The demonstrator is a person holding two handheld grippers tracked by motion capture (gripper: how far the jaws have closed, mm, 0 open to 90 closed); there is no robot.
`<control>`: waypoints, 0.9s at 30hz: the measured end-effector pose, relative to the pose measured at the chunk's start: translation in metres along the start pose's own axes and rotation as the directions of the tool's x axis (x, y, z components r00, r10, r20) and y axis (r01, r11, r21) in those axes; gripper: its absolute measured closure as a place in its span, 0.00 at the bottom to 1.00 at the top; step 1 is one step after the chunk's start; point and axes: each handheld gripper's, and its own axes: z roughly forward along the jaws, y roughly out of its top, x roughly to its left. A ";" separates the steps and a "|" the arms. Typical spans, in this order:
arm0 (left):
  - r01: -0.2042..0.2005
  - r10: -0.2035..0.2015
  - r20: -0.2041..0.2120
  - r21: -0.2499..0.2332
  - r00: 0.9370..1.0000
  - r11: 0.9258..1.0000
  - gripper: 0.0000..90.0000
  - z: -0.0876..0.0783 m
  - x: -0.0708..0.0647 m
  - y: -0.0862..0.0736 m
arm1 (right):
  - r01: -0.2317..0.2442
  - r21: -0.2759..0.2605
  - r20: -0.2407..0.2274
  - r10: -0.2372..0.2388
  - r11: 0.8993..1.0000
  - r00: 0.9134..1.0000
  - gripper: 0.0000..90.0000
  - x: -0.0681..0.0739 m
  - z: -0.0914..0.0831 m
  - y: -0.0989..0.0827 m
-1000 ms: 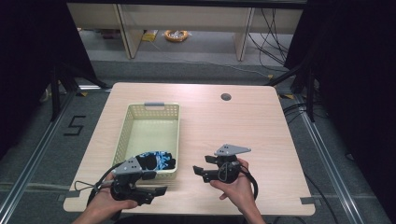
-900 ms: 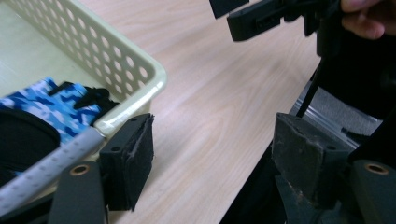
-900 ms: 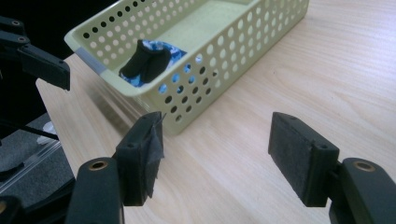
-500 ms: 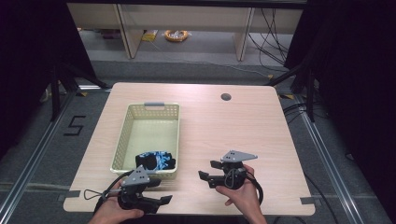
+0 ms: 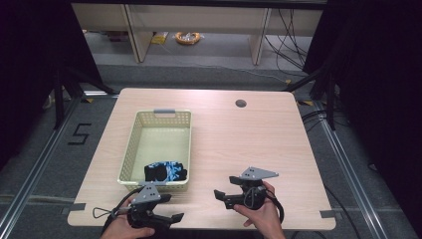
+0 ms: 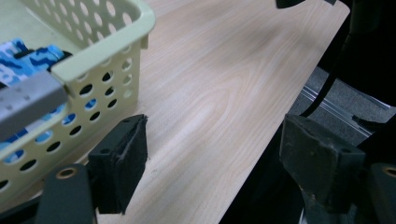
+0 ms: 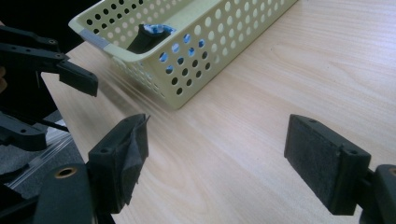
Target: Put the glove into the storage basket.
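position change since the earlier frame: left tool (image 5: 171, 218) sits lower, at the tabletop (image 5: 259, 139) near edge just below the basket (image 5: 144, 132); right tool (image 5: 219, 196) has drawn slightly nearer that edge. both tools' jaws have just been opening and stand wide, nothing between them. black-and-blue cloth (image 5: 165, 172) lies unmoved in the basket's near end.

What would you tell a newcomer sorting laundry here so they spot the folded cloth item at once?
Start at the wooden table and find the pale yellow perforated basket on its left half. Inside, at the end nearest the person, lies the folded cloth. It is black with bright blue patterning, the sole thing in the basket.
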 end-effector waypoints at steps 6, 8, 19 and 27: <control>-0.007 0.007 0.002 0.026 1.000 1.000 0.22 0.004 -0.001 -0.007 | -0.017 -0.012 -0.012 0.017 1.000 1.000 0.24 -0.001 -0.003 -0.007; -0.022 0.022 0.005 0.032 1.000 0.999 0.22 0.005 -0.002 -0.010 | 0.023 -0.022 -0.011 -0.024 0.999 1.000 0.24 -0.005 -0.003 -0.009; -0.039 0.039 -0.013 0.055 0.999 0.998 0.21 0.010 -0.004 -0.023 | 0.051 0.006 0.012 -0.051 0.999 0.999 0.22 -0.004 -0.007 -0.024; -0.062 0.065 -0.036 0.079 0.997 0.995 0.21 0.009 -0.002 -0.029 | 0.051 0.056 0.016 -0.052 0.997 0.999 0.21 0.001 -0.012 -0.036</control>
